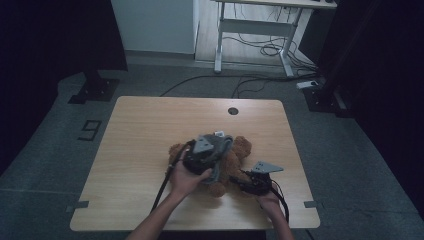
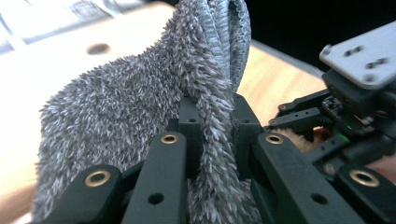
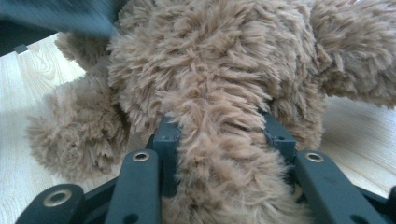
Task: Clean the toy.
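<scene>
Two grips in hand: my left hand-held gripper (image 2: pixel 212 135) pinches the grey fuzzy cloth (image 2: pixel 140 116) above the brown teddy bear (image 1: pixel 230 165), which lies on the table (image 1: pixel 140 130); my right hand-held gripper (image 3: pixel 217 135) is clamped on a limb of the bear.

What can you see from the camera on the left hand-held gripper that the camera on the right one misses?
The left gripper view shows the left hand-held gripper pinching a fuzzy grey cloth, with the right hand-held gripper's body beyond it. The right gripper view shows the right hand-held gripper closed around a limb of the brown teddy bear. Both show black jaws rising from below and the light wooden table.
</scene>
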Demonstrator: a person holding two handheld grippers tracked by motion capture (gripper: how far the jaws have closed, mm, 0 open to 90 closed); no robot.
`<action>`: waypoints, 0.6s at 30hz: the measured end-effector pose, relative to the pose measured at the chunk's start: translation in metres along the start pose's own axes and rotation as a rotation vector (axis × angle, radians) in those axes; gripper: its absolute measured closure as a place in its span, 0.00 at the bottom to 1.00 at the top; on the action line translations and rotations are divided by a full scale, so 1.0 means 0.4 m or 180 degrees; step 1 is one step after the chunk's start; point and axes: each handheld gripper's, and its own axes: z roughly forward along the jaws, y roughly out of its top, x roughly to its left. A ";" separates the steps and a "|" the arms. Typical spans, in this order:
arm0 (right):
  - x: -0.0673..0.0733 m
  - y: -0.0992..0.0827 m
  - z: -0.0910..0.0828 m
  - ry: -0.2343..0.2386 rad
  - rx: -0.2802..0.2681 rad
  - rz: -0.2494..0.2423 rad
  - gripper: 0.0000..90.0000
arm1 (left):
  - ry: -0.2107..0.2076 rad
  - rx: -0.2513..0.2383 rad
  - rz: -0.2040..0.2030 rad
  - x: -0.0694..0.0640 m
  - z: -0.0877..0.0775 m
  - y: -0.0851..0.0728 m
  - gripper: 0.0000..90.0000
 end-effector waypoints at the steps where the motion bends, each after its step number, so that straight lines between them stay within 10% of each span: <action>1: 0.001 -0.001 0.000 -0.0007 -0.0005 0.0001 0.66 | 0.0018 0.0083 0.0005 -0.004 0.032 -0.004 0.87; 5: -0.004 -0.009 0.001 -0.0080 0.0007 0.0056 0.66 | 0.0031 0.0066 -0.0028 0.000 0.079 -0.040 0.87; 12: -0.004 -0.013 0.001 -0.0043 -0.0010 0.0125 0.67 | 0.0388 -0.0006 0.0028 0.043 -0.014 -0.098 0.88; 18: 0.002 -0.014 0.006 -0.0028 0.0007 0.0109 0.67 | 0.0374 -0.0163 -0.0095 0.080 -0.092 -0.133 0.88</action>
